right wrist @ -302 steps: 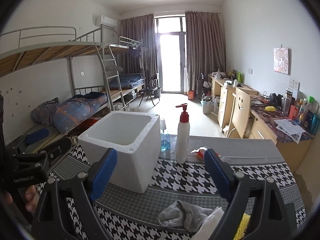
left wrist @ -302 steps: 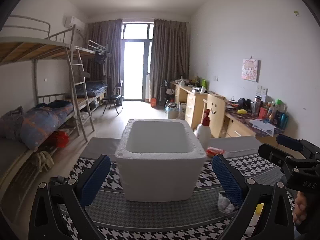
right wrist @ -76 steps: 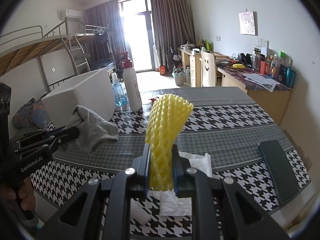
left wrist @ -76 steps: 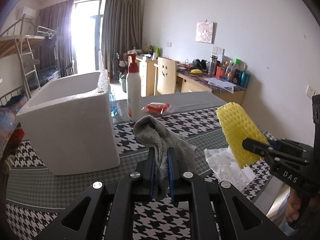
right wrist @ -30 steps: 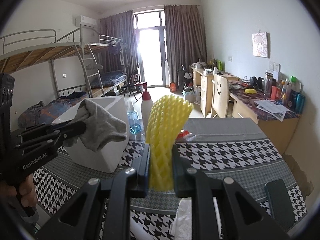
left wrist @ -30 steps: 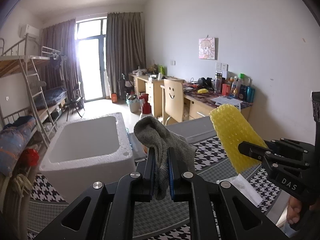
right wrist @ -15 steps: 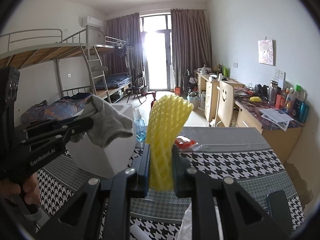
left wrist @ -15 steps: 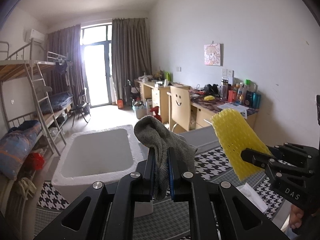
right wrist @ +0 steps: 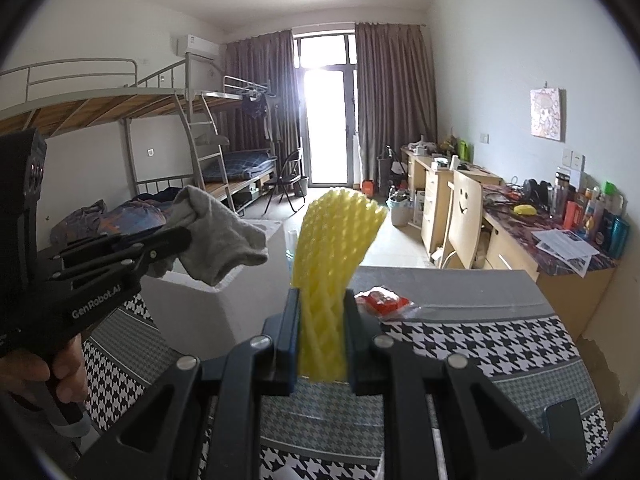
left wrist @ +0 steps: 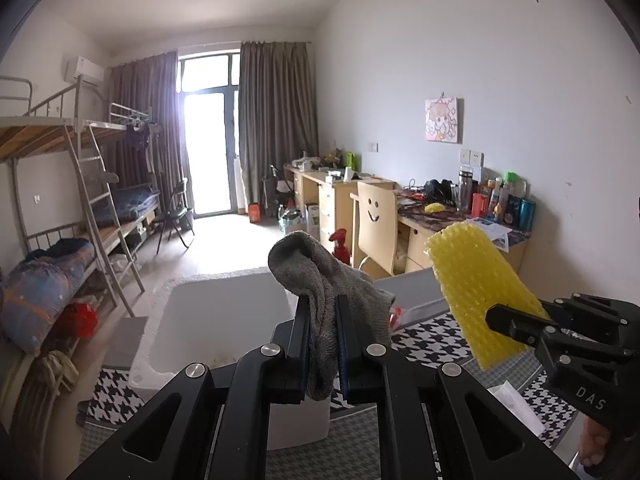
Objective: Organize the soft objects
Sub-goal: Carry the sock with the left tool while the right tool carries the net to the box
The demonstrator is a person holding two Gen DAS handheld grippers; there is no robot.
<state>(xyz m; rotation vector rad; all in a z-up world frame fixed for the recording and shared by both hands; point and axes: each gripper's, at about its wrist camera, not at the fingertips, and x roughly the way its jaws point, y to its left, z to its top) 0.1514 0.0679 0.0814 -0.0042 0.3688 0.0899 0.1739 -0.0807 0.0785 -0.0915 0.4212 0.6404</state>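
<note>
My left gripper [left wrist: 323, 312] is shut on a grey sock [left wrist: 320, 276], held up in the air over the near edge of the white foam box [left wrist: 216, 320]. The same grey sock [right wrist: 220, 240] droops from the left gripper [right wrist: 180, 242] in the right wrist view, above the box's corner [right wrist: 200, 300]. My right gripper [right wrist: 322, 312] is shut on a yellow foam net sleeve [right wrist: 332, 256] that stands upright between the pads. That yellow sleeve [left wrist: 476, 292] appears at the right of the left wrist view, beside the sock, with the right gripper [left wrist: 500, 322] below it.
A table with a houndstooth cloth [right wrist: 460, 348] carries a red packet [right wrist: 382, 300], a red-capped pump bottle [left wrist: 340, 246] behind the sock, a dark phone [right wrist: 564, 416] and white paper [left wrist: 516, 404]. Bunk beds [right wrist: 120, 120] line the left wall, desks and a chair [right wrist: 464, 216] the right.
Both grippers have risen a little with their loads. The box opening now lies lower and closer under the sock. Both grips are unchanged.
</note>
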